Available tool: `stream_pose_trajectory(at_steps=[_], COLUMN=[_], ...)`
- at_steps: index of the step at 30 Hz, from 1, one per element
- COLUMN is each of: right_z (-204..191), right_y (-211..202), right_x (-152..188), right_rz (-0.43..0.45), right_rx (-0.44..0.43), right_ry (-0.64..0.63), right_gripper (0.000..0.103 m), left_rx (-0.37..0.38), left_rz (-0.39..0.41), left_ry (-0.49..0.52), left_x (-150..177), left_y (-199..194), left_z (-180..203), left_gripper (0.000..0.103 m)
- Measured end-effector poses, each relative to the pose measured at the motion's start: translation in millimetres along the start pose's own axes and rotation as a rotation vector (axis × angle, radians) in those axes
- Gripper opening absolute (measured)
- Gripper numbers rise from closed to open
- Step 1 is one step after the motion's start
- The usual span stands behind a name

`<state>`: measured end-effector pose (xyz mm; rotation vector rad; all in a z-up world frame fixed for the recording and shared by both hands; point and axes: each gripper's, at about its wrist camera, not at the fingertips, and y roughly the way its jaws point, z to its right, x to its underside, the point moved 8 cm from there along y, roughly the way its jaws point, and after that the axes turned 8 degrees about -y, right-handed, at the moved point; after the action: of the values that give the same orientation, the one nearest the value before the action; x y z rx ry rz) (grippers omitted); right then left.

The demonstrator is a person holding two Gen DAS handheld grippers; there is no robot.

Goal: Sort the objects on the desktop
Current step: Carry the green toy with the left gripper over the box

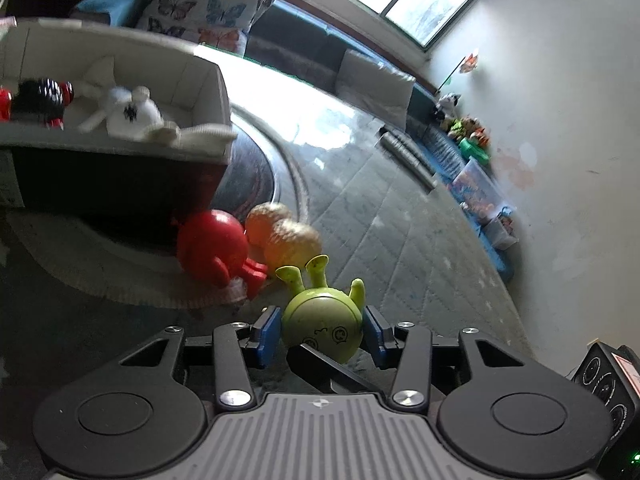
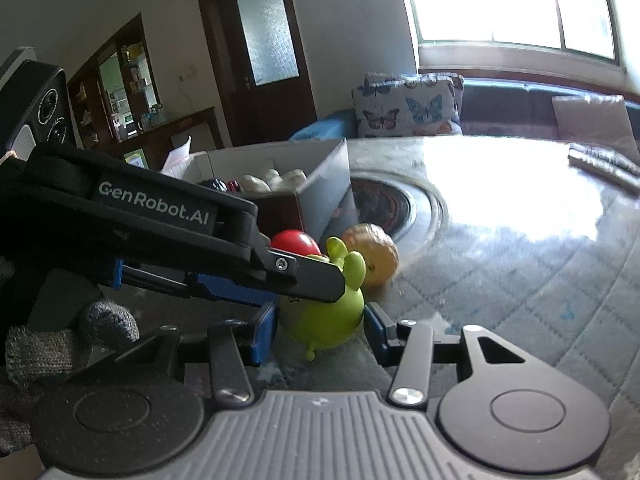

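Note:
A round green toy figure (image 1: 322,326) with short limbs lies on the grey table mat between the blue pads of my left gripper (image 1: 322,330), which touch its sides. In the right wrist view the same green toy (image 2: 324,320) sits between the blue pads of my right gripper (image 2: 320,332), with the left gripper's black finger (image 2: 304,276) lying across its top. A red toy figure (image 1: 214,246) and a bumpy orange toy (image 1: 286,236) lie just beyond. A white box (image 1: 120,60) behind them holds a white knitted toy (image 1: 132,114) and a black-and-red toy (image 1: 36,102).
The glass-topped table has a round dark inlay (image 2: 384,204) beyond the box. A sofa with butterfly cushions (image 2: 404,110) lies behind the table. Toy bins (image 1: 480,188) line the wall on the right. A gloved hand (image 2: 60,344) holds the left gripper.

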<state>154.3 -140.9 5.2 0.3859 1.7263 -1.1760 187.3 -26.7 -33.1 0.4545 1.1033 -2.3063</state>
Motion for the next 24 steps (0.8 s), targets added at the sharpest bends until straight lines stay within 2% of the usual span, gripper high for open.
stream_pose_trajectory(at_steps=[6, 11, 17, 24], right_z=[-15.9, -28.8, -39.9, -39.5], right_y=[-6.5, 11.9, 51.8, 97.3], right_x=[-40.1, -81.3, -111.3, -116.9], right_rz=[0.081, 0.133, 0.141, 0.092], right_rx=[-0.007, -0.038, -0.051, -0.065], right_ry=[-0.070, -0.115, -0.147, -0.133], right_gripper=[0.048, 0.048, 0.048, 0.048], left_rx=[0.011, -0.012, -0.045, -0.055], left_rz=[0.110, 0.194, 0.225, 0.199], left_ry=[0.016, 0.020, -0.010, -0.076], left_x=[-32.7, -70.4, -110.4, -132.4], left_y=[-32.7, -49.9, -46.2, -19.2], left_z=[6.1, -0.5, -25.9, -61.4], left_gripper=[0.048, 0.048, 0.048, 0.048])
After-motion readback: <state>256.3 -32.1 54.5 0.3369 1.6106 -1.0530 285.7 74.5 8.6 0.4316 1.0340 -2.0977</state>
